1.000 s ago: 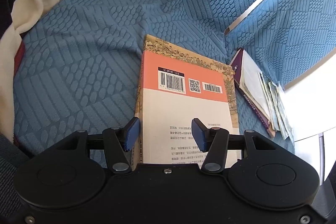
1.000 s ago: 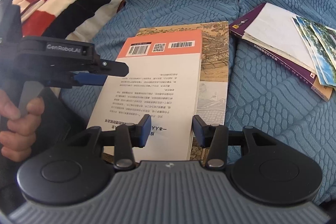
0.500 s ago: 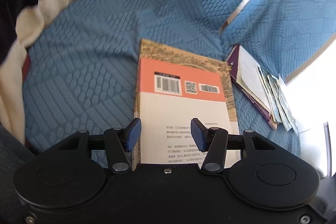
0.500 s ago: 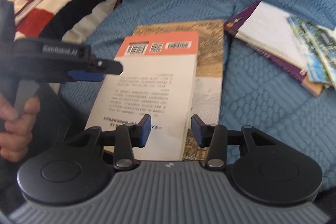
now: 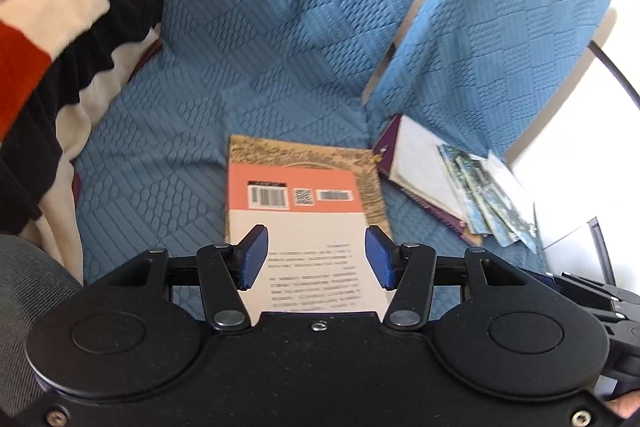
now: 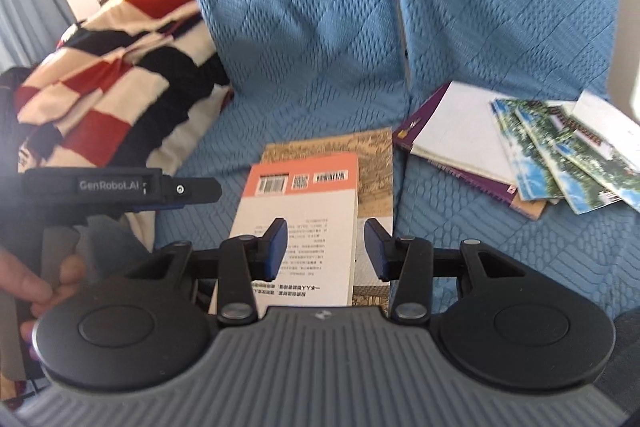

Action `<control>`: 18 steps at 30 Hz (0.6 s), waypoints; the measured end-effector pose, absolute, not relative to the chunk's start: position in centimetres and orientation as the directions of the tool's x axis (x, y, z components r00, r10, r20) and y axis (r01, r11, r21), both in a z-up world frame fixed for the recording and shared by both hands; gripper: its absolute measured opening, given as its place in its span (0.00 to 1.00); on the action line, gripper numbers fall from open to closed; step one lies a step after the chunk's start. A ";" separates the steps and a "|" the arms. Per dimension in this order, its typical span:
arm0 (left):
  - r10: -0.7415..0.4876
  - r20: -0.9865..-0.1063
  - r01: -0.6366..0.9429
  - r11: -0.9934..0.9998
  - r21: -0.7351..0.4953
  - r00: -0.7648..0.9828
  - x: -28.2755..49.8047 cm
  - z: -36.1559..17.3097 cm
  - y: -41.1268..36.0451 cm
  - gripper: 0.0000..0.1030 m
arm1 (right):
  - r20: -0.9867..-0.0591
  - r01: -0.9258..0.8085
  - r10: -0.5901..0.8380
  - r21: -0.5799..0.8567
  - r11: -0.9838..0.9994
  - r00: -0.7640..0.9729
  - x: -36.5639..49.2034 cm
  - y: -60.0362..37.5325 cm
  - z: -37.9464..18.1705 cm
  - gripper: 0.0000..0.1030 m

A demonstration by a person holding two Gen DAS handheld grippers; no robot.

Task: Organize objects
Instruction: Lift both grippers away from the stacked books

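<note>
Books show barcodes; left tongs read "GenRobot.AI".

Bare blue cushion between blanket and books.

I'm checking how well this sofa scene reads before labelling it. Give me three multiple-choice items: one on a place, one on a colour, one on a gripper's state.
1. Where does the orange-banded book lie?
A. on top of the tan illustrated book
B. on the striped blanket
C. under the purple book

2. What colour is the sofa cover?
A. grey
B. blue
C. green

3. How is the right gripper?
A. shut on a postcard
B. shut on the blanket
C. open, holding nothing

Answers: 1 A, its edges sit over the tan cover. 2 B, the textured fabric is blue. 3 C, the pads stand apart with only air between them.
</note>
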State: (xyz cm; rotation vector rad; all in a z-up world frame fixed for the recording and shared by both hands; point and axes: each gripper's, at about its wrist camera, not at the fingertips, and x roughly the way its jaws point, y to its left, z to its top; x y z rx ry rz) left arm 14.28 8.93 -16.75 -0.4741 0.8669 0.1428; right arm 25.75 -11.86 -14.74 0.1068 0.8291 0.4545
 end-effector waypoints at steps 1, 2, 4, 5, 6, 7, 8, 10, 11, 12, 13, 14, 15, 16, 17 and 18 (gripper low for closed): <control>-0.065 -0.756 -0.302 0.892 -0.336 0.651 14.1 -16.2 8.6 0.50 | -0.681 -0.344 0.418 0.251 0.905 0.601 25.5 -12.0 -14.3 0.44; -0.062 -0.751 -0.296 0.895 -0.333 0.657 13.9 -15.7 8.1 0.50 | -0.678 -0.342 0.412 0.244 0.907 0.609 25.3 -12.1 -13.9 0.45; -0.056 -0.743 -0.294 0.897 -0.331 0.667 13.5 -14.7 7.4 0.50 | -0.672 -0.342 0.422 0.258 0.904 0.609 24.9 -12.4 -13.3 0.46; -0.051 -0.739 -0.292 0.899 -0.327 0.671 13.2 -14.2 6.9 0.50 | -0.670 -0.342 0.422 0.257 0.904 0.611 24.6 -12.5 -12.9 0.45; -0.047 -0.736 -0.288 0.902 -0.322 0.676 13.0 -13.7 6.5 0.50 | -0.667 -0.345 0.420 0.251 0.904 0.615 24.3 -12.5 -12.6 0.45; -0.046 -0.732 -0.285 0.903 -0.321 0.680 12.7 -13.4 6.2 0.50 | -0.664 -0.349 0.420 0.247 0.904 0.619 24.0 -12.5 -12.2 0.45; -0.045 -0.730 -0.286 0.903 -0.322 0.682 12.4 -13.0 5.9 0.50 | -0.660 -0.351 0.421 0.245 0.904 0.623 23.7 -12.7 -11.8 0.45; -0.044 -0.727 -0.284 0.903 -0.323 0.685 11.9 -12.5 5.4 0.50 | -0.649 -0.347 0.418 0.243 0.906 0.635 23.2 -12.9 -11.1 0.45; -0.042 -0.724 -0.285 0.903 -0.323 0.688 11.6 -12.3 5.2 0.50 | -0.646 -0.343 0.414 0.241 0.908 0.642 22.9 -13.1 -10.8 0.45; -0.039 -0.722 -0.287 0.902 -0.324 0.691 11.2 -12.0 5.0 0.50 | -0.640 -0.338 0.410 0.239 0.910 0.650 22.6 -13.2 -10.5 0.45; -0.041 -0.720 -0.288 0.900 -0.328 0.693 10.9 -11.8 4.9 0.50 | -0.634 -0.333 0.405 0.237 0.913 0.659 22.4 -13.4 -10.2 0.45; -0.040 -0.719 -0.291 0.898 -0.331 0.694 10.6 -11.5 4.8 0.50 | -0.630 -0.327 0.401 0.237 0.915 0.665 22.1 -13.5 -9.9 0.45; -0.034 -0.720 -0.303 0.893 -0.334 0.693 10.2 -11.3 4.8 0.50 | -0.627 -0.325 0.401 0.238 0.915 0.668 21.7 -13.5 -9.7 0.45; -0.036 -0.722 -0.312 0.886 -0.343 0.691 9.9 -11.0 4.8 0.50 | -0.624 -0.327 0.401 0.237 0.915 0.670 21.4 -13.5 -9.5 0.45; -0.041 -0.721 -0.314 0.882 -0.351 0.692 9.6 -10.8 4.9 0.50 | -0.623 -0.325 0.400 0.238 0.915 0.672 21.1 -13.5 -9.2 0.45; -0.039 -0.721 -0.317 0.881 -0.352 0.692 9.2 -10.6 4.9 0.50 | -0.622 -0.320 0.401 0.244 0.915 0.672 20.7 -13.6 -9.1 0.45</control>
